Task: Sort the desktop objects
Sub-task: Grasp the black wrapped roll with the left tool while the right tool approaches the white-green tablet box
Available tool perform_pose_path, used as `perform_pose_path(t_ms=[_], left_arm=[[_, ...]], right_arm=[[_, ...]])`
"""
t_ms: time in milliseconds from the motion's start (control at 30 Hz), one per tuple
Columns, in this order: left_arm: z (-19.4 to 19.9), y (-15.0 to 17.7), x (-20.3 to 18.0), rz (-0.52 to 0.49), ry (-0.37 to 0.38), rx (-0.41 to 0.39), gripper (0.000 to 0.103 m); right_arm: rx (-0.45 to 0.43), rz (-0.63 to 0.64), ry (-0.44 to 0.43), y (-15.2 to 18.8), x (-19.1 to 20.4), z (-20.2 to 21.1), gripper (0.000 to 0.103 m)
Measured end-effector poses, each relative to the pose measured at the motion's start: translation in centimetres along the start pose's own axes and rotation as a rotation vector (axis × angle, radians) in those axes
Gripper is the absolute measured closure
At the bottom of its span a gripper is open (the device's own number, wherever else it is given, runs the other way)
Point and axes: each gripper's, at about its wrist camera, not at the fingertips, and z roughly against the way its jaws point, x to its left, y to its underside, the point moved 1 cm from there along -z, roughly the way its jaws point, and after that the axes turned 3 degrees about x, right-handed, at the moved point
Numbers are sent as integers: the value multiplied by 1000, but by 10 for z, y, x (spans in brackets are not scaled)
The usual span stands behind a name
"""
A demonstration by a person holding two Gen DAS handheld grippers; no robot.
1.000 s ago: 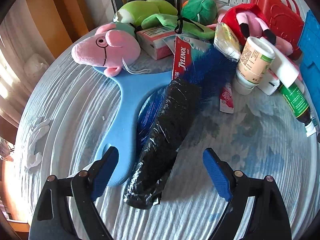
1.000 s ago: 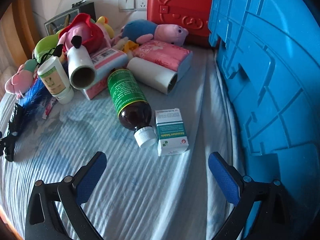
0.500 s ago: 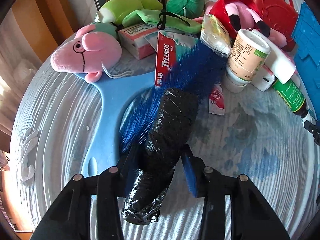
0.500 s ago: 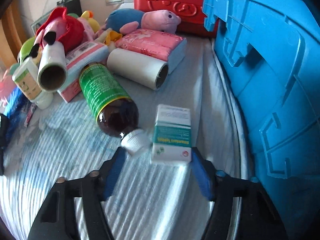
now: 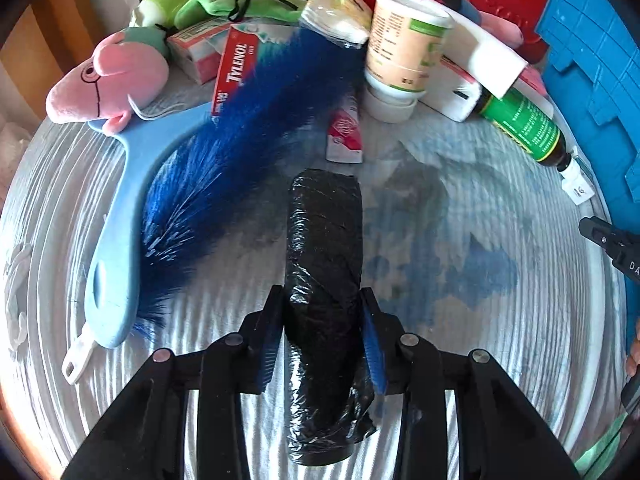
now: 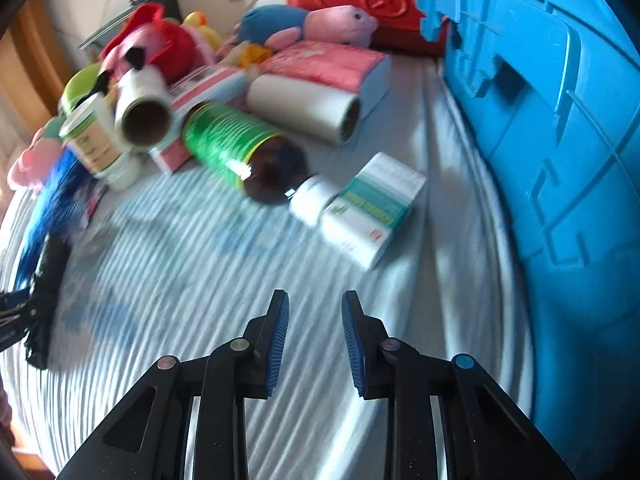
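Left wrist view: the left gripper (image 5: 322,340) points steeply down at a striped, cloth-covered worktop (image 5: 500,320). A black roll of plastic bags (image 5: 322,264) lies lengthwise between its two fingers, and both blue pads press against the roll's sides. The jaws are closing, so this gripper looks clamped on the roll near its nearer end, probably to lift it out for sorting. Just left of the roll lies a blue brush (image 5: 224,152) with a pale blue handle. Behind these, unsorted items sit crowded at the back: a pink plush toy (image 5: 108,80), a red Tylenol box (image 5: 236,68), a cream tub (image 5: 400,52) and a green-labelled bottle (image 5: 524,124) lying on its side. The heap looks like a jumble waiting to be separated by kind.

Right wrist view, blurred by motion: the right gripper (image 6: 314,336) hangs above bare cloth, its jaws closing and nearly together, with nothing between them. It holds and touches nothing. A white and teal medicine box (image 6: 372,208) lies beyond its fingertips, tilted, touching the cap of the green-labelled bottle. A large blue plastic crate (image 6: 560,120) fills the right side, well placed to receive sorted things. The medicine box seems the nearest candidate, but the gripper is not on it.
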Motion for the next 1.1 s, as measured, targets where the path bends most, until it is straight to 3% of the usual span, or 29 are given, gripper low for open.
perform_pose_path(t_ms=[100, 300, 367, 400, 600, 633, 667, 733, 967, 1100], left_arm=[[4, -1, -10, -12, 16, -21, 67], [-7, -13, -29, -44, 38, -15, 71], [-10, -19, -38, -71, 27, -28, 72], [-11, -23, -42, -86, 23, -33, 72], [-14, -43, -48, -104, 20, -43, 72], [-13, -45, -47, -103, 22, -43, 72], [-13, -45, -47, -104, 25, -43, 72], [-11, -44, -45, -102, 28, -41, 72], [14, -34, -38, -90, 55, -38, 72], [24, -12, -37, -87, 52, -18, 71]], right_arm=[[-28, 3, 26, 3, 5, 9, 75], [-70, -66, 85, -13, -4, 12, 62], [-76, -88, 94, -19, -7, 10, 39], [-85, -95, 101, -22, -8, 9, 37], [-87, -121, 133, -40, -21, -5, 38], [-76, -128, 132, -43, -23, -11, 40], [-58, -131, 133, -45, -24, -17, 58], [-44, -138, 135, -45, -25, -23, 59], [-12, -70, 81, -10, -1, -4, 59], [23, -15, 22, 18, 26, 2, 59]])
